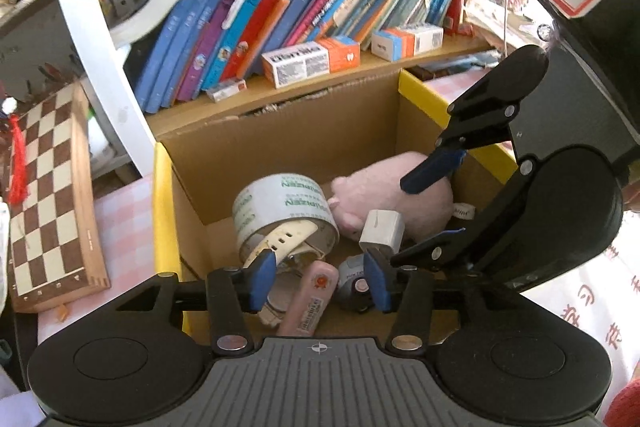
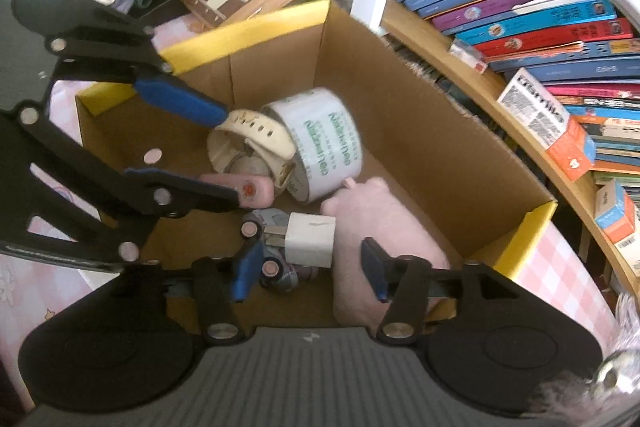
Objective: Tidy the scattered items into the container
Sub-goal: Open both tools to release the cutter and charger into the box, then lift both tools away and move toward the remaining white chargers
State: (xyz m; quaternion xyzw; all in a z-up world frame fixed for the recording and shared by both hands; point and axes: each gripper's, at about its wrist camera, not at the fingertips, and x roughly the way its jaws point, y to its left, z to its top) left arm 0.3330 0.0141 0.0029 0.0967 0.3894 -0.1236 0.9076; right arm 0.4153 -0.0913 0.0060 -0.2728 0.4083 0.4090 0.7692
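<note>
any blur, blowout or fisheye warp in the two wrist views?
Left wrist: mostly sharp, tape roll lettering readable; shelf edge bows, top right blown out. Right wrist: softer, cardboard box yellow rim smeared, bookshelf curves hard, top left washed out.

Ahead of my jaws, one cardboard box [image 1: 280,131]. Inside it: one tape roll [image 1: 280,205], one pink plush pig [image 1: 384,195], one white charger plug [image 1: 382,227], one white watch strap [image 2: 260,133], one pink case [image 1: 310,301], one small grey toy [image 1: 352,283]. Beyond, left: one chessboard [image 1: 48,195].
</note>
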